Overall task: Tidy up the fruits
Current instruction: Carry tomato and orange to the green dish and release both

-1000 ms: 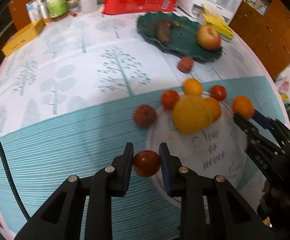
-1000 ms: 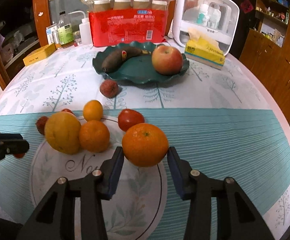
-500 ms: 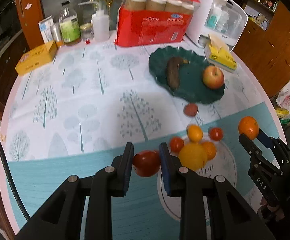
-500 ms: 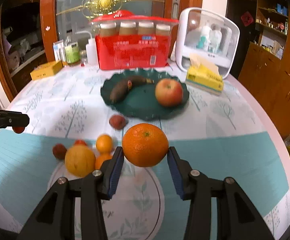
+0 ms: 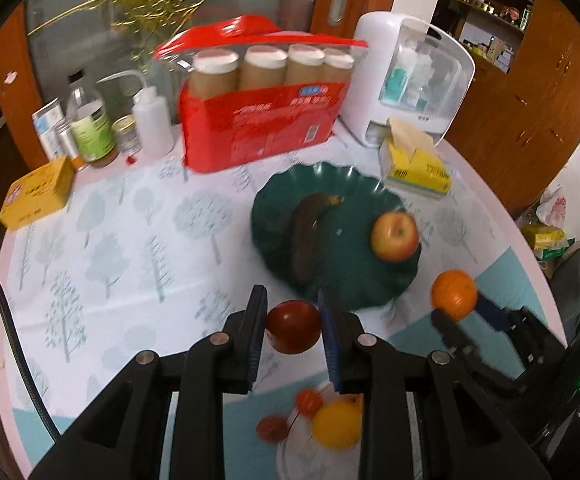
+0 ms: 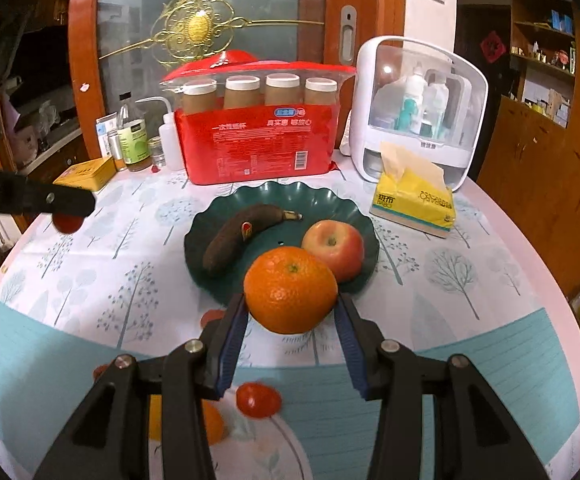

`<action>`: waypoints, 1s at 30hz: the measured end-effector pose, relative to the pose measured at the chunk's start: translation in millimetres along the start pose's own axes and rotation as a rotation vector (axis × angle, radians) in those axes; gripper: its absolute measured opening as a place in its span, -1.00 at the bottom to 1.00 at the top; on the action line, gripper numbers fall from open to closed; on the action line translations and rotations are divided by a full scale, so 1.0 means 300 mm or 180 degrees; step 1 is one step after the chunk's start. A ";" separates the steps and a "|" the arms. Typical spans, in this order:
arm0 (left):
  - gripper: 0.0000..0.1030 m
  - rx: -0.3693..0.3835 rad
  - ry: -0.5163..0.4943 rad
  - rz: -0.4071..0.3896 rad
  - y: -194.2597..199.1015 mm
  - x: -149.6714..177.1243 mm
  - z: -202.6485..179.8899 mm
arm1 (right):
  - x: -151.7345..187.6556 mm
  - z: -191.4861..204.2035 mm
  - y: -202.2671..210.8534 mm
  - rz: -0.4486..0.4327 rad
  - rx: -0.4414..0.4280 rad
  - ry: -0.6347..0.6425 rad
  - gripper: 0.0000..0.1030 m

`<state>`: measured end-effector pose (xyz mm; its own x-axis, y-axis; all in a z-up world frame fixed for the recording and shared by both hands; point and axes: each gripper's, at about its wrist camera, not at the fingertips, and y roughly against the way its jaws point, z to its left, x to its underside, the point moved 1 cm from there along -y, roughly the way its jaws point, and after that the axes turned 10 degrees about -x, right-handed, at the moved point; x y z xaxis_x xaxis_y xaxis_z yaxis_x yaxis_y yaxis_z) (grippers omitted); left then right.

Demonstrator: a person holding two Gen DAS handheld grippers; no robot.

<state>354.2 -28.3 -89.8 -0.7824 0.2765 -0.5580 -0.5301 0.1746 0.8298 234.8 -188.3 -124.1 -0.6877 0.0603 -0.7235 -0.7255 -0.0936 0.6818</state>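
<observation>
My left gripper (image 5: 293,328) is shut on a dark red tomato (image 5: 293,326) and holds it in the air just short of the near-left rim of the dark green plate (image 5: 274,208). My right gripper (image 6: 290,312) is shut on an orange (image 6: 290,290), held above the plate's near rim (image 6: 198,236). The plate holds a brown banana (image 6: 242,236) and a red apple (image 6: 334,248). The right gripper with its orange (image 5: 454,294) shows at the right of the left wrist view. The left gripper's finger (image 6: 34,200) shows at the left of the right wrist view.
Loose fruit lies near the front on a round mat: a yellow fruit (image 5: 336,424), small red ones (image 5: 308,400) and a tomato (image 6: 258,400). Behind the plate stand a red cup pack (image 6: 258,148), a white storage box (image 6: 418,108), a yellow tissue box (image 6: 414,200) and bottles (image 6: 132,140).
Both grippers have risen and moved forward toward the green plate, carrying the tomato and the orange. The loose fruit has dropped to the bottom of both views.
</observation>
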 end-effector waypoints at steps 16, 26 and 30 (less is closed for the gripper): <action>-0.52 0.0255 0.0154 0.0274 -0.272 -0.092 -0.125 | -0.026 -0.120 -0.220 0.0259 -0.0224 -0.0227 -0.12; -0.51 0.0346 0.0110 0.0532 -0.421 -0.079 -0.204 | 0.014 -0.130 -0.298 0.0404 -0.0449 -0.0356 -0.12; -0.06 0.0376 0.0148 0.0503 -0.438 -0.096 -0.202 | 0.006 -0.137 -0.301 0.0326 -0.0536 -0.0386 -0.08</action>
<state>426.6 -116.6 -183.4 -0.8685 0.2658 -0.4184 -0.3596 0.2431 0.9009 300.1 -220.6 -191.5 -0.7631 0.1600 -0.6262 -0.6440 -0.2692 0.7160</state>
